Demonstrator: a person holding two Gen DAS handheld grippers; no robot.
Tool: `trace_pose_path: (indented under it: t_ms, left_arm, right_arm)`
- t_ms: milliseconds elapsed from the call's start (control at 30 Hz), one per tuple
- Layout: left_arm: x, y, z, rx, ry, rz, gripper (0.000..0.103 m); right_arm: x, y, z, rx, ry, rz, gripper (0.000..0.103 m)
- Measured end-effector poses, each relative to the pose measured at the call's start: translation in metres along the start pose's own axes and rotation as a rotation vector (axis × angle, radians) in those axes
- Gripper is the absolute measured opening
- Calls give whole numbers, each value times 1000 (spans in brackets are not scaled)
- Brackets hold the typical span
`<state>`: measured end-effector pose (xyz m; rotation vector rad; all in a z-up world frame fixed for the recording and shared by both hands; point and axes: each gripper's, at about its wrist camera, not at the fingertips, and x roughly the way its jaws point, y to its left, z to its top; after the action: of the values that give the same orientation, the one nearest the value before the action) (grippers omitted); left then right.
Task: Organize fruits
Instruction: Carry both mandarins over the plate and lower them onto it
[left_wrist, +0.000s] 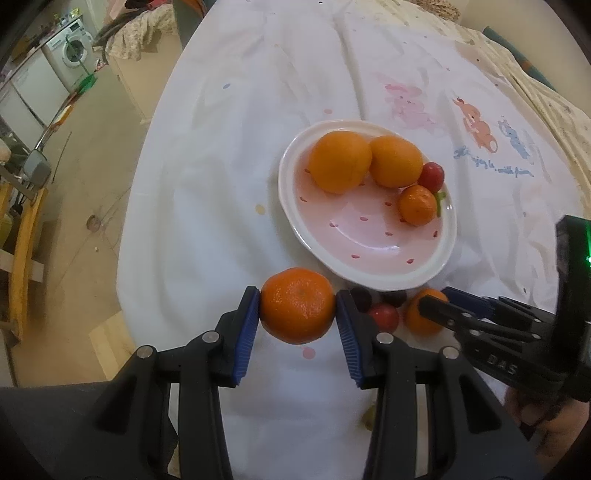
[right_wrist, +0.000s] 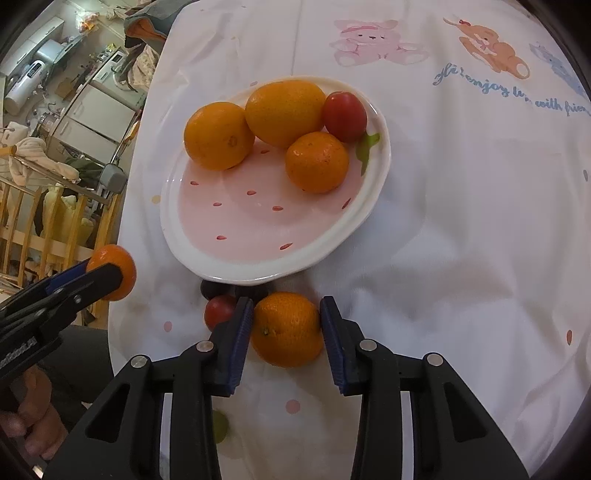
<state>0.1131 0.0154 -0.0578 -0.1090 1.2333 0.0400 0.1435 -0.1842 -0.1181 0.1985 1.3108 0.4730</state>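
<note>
A pink strawberry-patterned plate (left_wrist: 373, 254) (right_wrist: 258, 221) on the white cloth holds two oranges (left_wrist: 340, 160) (right_wrist: 219, 134), a small mandarin (left_wrist: 417, 205) (right_wrist: 317, 162) and a red tomato (left_wrist: 431, 176) (right_wrist: 345, 116). My left gripper (left_wrist: 298, 314) is shut on a mandarin (left_wrist: 297, 304) (right_wrist: 116, 269), held in front of the plate's near rim. My right gripper (right_wrist: 286, 325) (left_wrist: 436, 302) is shut on another mandarin (right_wrist: 286, 328) (left_wrist: 419, 315) resting on the cloth just below the plate. A red tomato (left_wrist: 384, 315) (right_wrist: 218, 310) and two dark fruits (left_wrist: 394, 297) (right_wrist: 210, 288) lie beside it.
The table's left edge (left_wrist: 129, 221) drops to the floor, with a wooden chair (left_wrist: 22, 236) (right_wrist: 44, 221) and a washing machine (left_wrist: 72, 48) beyond. A green grape (right_wrist: 219, 424) lies near my right gripper's left finger. The cloth bears printed bears (right_wrist: 491, 48) at the right.
</note>
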Motion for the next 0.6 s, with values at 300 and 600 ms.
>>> trace_pose_path:
  t_ms: [300, 600]
  left_arm:
    - [2, 1, 0, 7, -28, 27, 37]
    - [-1, 3, -6, 30, -62, 48, 37]
  right_arm:
    - [-25, -10, -17, 33, -49, 19, 39]
    - [-66, -24, -26, 68, -121, 30, 39]
